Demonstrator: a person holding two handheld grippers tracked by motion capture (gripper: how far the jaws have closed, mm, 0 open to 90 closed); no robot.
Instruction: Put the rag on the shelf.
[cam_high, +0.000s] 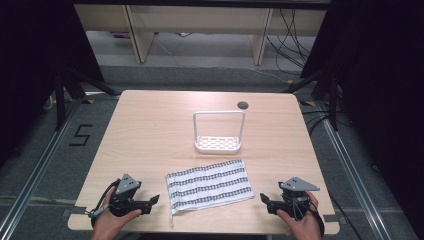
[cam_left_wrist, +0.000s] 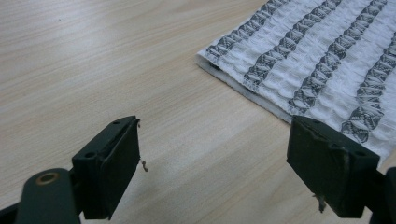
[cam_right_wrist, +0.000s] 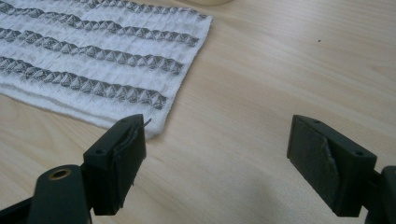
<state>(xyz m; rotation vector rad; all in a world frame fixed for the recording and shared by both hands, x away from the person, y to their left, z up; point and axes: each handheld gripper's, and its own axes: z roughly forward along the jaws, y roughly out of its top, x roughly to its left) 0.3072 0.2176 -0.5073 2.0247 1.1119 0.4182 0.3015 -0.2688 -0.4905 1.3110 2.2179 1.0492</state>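
A white cloth with dark patterned stripes lies folded flat on the table's near middle. Behind it stands a white wire rack with a perforated base. My left gripper rests low at the cloth's left, pointing toward it, jaws open and nothing between them; in the left gripper view the cloth's corner lies just ahead to the right. My right gripper sits at the cloth's right end, also open with nothing in it; the right gripper view has the cloth's corner just beyond its left jaw.
The wooden table has a round cable hole at its back right. Bare wood lies to the left and right of the rack. Dark stands and cables flank the table on the floor.
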